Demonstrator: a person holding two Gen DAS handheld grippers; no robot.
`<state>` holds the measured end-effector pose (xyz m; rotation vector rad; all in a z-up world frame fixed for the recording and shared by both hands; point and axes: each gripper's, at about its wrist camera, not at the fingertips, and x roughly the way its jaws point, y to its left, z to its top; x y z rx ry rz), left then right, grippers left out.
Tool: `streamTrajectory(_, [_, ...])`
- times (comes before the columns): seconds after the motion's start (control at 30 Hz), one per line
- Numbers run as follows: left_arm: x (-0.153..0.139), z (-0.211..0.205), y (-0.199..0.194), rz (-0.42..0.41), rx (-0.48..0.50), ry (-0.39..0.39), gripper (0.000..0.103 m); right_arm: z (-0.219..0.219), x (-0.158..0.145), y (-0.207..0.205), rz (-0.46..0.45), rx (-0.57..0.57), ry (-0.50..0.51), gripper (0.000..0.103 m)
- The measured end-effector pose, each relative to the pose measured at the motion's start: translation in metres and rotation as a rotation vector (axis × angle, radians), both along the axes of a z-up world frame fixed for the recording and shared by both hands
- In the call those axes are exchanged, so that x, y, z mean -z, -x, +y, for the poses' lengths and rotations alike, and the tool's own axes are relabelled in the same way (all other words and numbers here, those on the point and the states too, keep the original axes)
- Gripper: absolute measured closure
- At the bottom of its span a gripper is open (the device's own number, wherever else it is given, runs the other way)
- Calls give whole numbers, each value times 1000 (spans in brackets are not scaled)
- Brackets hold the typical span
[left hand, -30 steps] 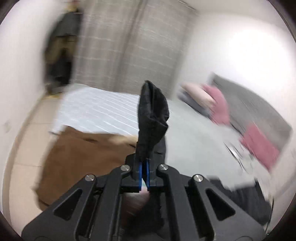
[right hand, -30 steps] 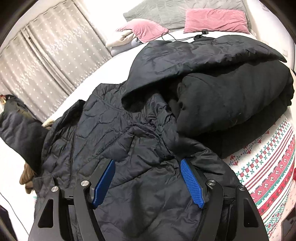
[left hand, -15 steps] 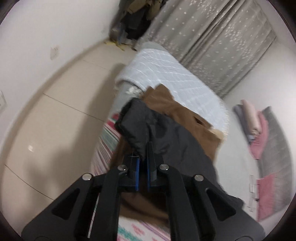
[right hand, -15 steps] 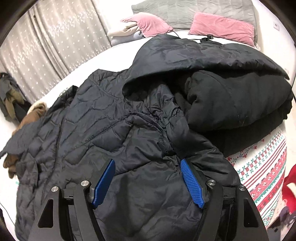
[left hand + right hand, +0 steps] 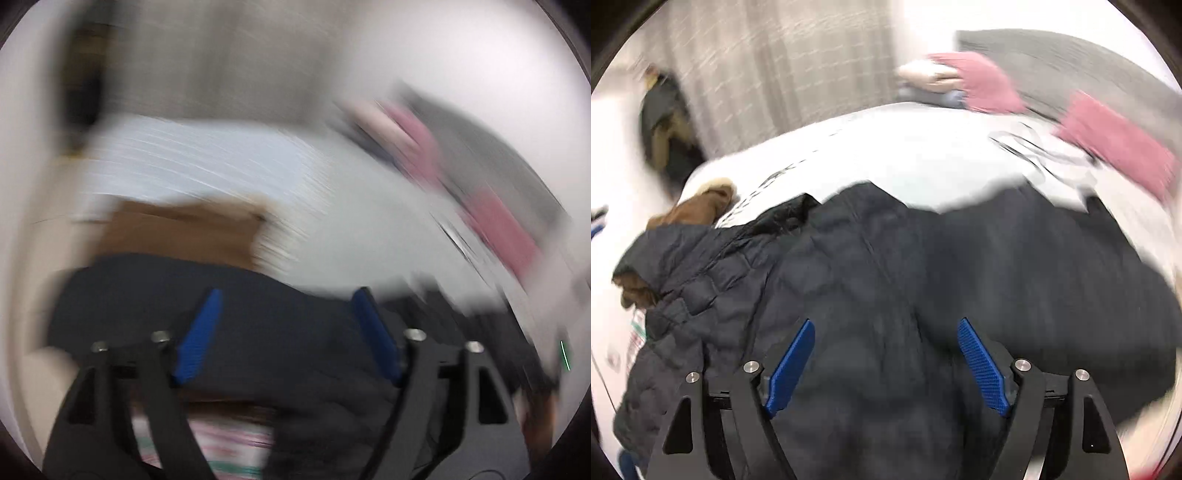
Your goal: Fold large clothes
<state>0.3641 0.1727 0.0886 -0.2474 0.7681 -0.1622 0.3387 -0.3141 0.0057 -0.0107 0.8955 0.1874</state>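
A big black quilted jacket (image 5: 871,266) lies spread over the bed, its sleeve end at the left over a brown garment (image 5: 698,208). My right gripper (image 5: 886,332) hovers above the jacket's middle, its jaws opening wider, with no cloth pinched between the blue pads (image 5: 982,369). The left wrist view is badly blurred. There my left gripper (image 5: 288,299) has its jaws opening wide, the blue pads (image 5: 199,339) apart, and the dark jacket cloth (image 5: 155,291) lies below and beyond them, not pinched.
A white bed sheet (image 5: 905,162) stretches behind the jacket. Pink pillows (image 5: 1115,144) and a grey headboard cushion (image 5: 1052,62) sit at the far right. Grey curtains (image 5: 775,66) hang behind, dark clothes (image 5: 665,122) hang at the left. A patterned blanket edge (image 5: 229,443) shows under the left gripper.
My left gripper, shut on a black sleeve end before, has let it go and opened wide. The right gripper rose and rolled, and the jacket looks farther below it.
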Motion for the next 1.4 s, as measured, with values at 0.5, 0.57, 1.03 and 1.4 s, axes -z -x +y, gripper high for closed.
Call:
streamTrajectory(0.5, [153,-242,-161,232,378,-351,26,66,94,-244,238,-201,76,21])
streamTrajectory(0.57, [165,-242,-171,257,338,-339,27,70,103,-256,238,-211,90,21])
streamTrajectory(1.03, [115,-202,-155,79,100,-150,94,75,65,-214,-83,-233,158,102])
streamTrajectory(1.4, [149,-134,-166,209,22,105,43,32,122,-260,168,-85,235,24])
